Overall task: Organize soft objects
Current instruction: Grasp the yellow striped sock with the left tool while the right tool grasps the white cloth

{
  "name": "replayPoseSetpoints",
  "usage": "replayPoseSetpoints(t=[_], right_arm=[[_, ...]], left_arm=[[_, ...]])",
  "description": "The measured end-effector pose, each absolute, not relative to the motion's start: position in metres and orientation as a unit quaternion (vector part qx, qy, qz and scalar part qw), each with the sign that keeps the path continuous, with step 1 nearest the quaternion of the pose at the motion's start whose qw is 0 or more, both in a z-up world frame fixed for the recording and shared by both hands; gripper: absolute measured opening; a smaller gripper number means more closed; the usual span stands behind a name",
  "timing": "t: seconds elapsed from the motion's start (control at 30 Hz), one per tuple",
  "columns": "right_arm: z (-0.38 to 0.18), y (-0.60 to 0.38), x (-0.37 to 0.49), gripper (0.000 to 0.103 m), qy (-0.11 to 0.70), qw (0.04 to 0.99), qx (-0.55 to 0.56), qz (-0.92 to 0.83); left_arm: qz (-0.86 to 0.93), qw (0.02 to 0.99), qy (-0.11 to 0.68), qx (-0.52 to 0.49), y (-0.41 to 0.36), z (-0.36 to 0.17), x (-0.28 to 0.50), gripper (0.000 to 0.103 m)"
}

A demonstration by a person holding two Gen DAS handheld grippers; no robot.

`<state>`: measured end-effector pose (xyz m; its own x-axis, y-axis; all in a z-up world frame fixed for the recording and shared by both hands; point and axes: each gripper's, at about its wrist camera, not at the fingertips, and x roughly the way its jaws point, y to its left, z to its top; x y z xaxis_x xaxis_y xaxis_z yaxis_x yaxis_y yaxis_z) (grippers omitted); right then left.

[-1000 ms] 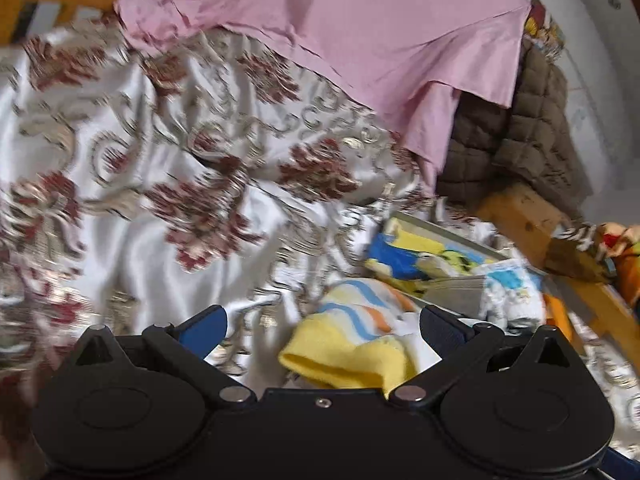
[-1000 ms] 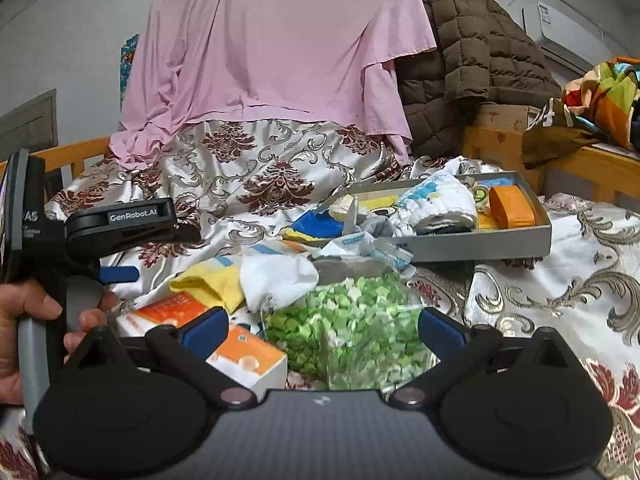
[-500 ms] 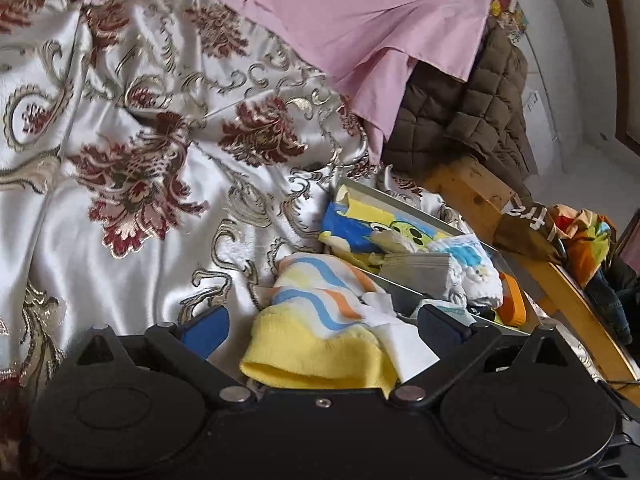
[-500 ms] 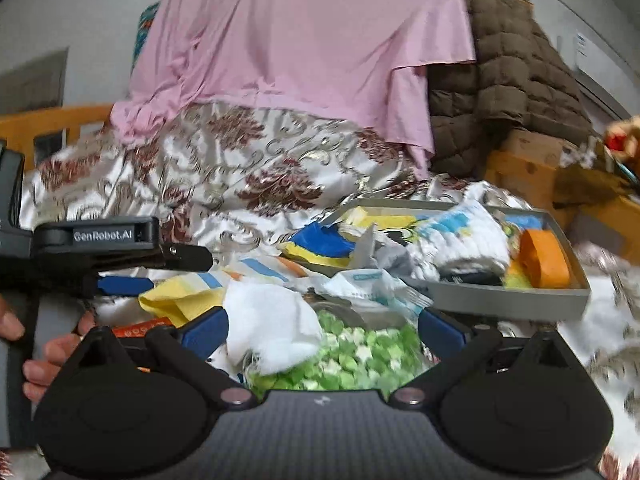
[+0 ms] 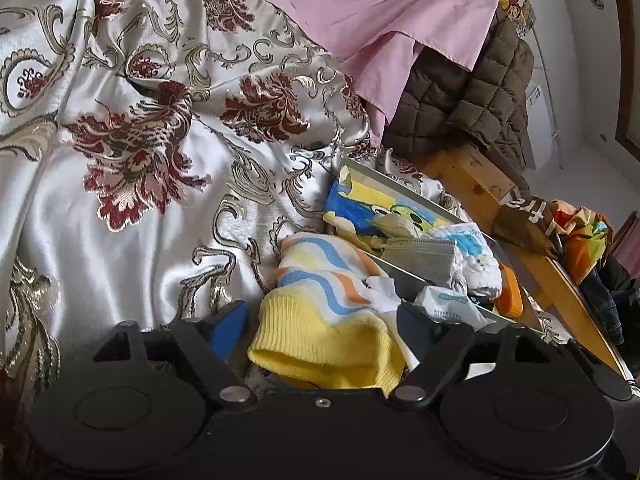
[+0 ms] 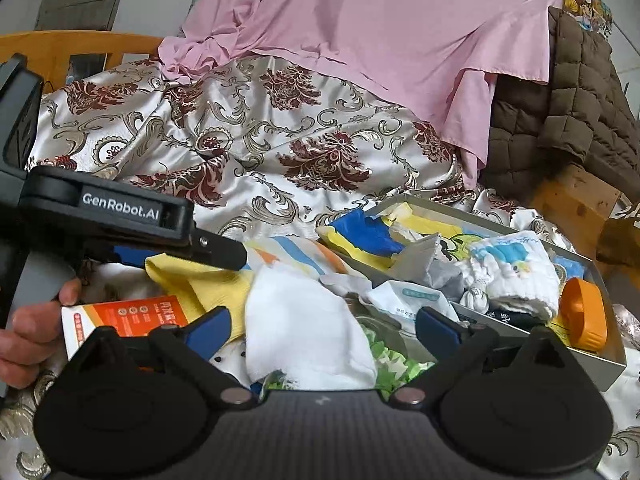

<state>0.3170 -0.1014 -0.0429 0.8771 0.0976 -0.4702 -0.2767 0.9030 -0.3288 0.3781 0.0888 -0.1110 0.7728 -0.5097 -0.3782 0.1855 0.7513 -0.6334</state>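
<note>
A yellow-cuffed striped sock [image 5: 320, 320] lies on the bed between the open jaws of my left gripper [image 5: 324, 320], its cuff toward the camera. In the right wrist view the same sock [image 6: 208, 280] lies under the left gripper [image 6: 176, 240]. A white sock [image 6: 304, 328] lies between the open jaws of my right gripper [image 6: 320, 328], over a bag of green bits [image 6: 392, 360]. A grey tray [image 6: 600, 364] to the right holds a blue-yellow cloth [image 6: 360, 236], a white printed cloth [image 6: 516, 272] and an orange lid [image 6: 584, 312].
An orange-white box [image 6: 120, 320] lies at the left by the hand. A tissue pack [image 6: 416, 300] lies at the tray's edge. The patterned satin bedspread [image 5: 140, 160] covers the bed. A pink sheet [image 6: 380, 40], a brown quilted jacket [image 6: 568, 120] and a wooden bed frame [image 5: 480, 184] stand behind.
The left gripper has moved forward so the striped sock sits between its jaws. The right gripper has moved down and forward until the white sock lies between its jaws.
</note>
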Motion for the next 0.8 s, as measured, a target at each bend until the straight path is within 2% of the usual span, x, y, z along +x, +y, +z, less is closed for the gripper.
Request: replayPoseSetpoints(t=[0.1,0.27,0.37,0.53,0.7,0.8], right_arm=[[-0.044,-0.101,0.321,0.091,0.23,0.948,-0.195,0.098],[-0.047,-0.099,0.327,0.082,0.238,0.947,-0.189,0.1],[-0.049,-0.097,0.328,0.075,0.24,0.946,-0.192,0.1],[-0.05,-0.094,0.329,0.069,0.241,0.946,-0.192,0.104],[-0.05,-0.089,0.327,0.062,0.24,0.943,-0.205,0.106],[-0.05,-0.086,0.325,0.054,0.24,0.94,-0.219,0.103]], left_arm=[[-0.194,0.893,0.279,-0.294,0.088,-0.113,0.377,0.072],[-0.185,0.89,0.287,-0.302,0.089,-0.117,0.379,0.051],[-0.182,0.886,0.285,-0.318,0.092,-0.12,0.379,0.047],[-0.173,0.883,0.285,-0.331,0.095,-0.122,0.379,0.038],[-0.17,0.888,0.282,-0.322,0.094,-0.121,0.378,0.037],[-0.167,0.893,0.278,-0.312,0.091,-0.119,0.376,0.033]])
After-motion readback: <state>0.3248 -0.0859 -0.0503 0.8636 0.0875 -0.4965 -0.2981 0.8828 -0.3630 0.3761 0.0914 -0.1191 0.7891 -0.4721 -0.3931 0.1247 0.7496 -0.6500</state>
